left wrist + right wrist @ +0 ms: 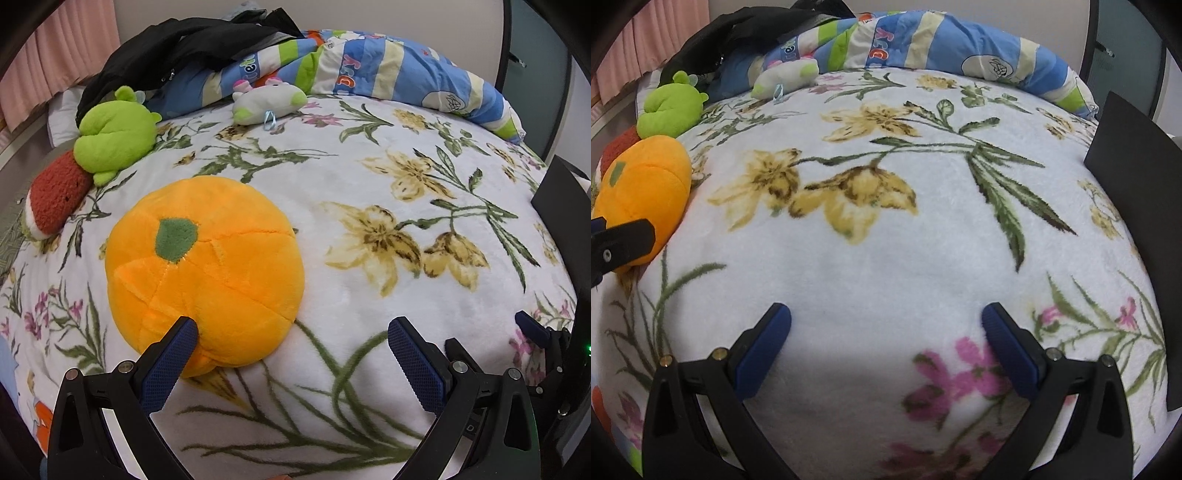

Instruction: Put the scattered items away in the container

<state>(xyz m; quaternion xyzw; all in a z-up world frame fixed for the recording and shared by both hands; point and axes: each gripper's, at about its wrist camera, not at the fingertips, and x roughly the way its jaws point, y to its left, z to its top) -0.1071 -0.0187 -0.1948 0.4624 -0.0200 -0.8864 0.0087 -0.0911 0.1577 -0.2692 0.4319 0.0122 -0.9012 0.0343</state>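
On the bed (369, 295), left tool (291, 347) spread wide, one finger nudging the orange plush (207, 266), lining up a grab; right tool (886, 332) released, waiting; dark container (1137, 177), probably, right.

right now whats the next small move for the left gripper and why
Probably shift the left gripper left and forward, so the orange plush sits between its open jaws. Only its left finger touches the plush's near edge; the right finger stands over bare blanket.
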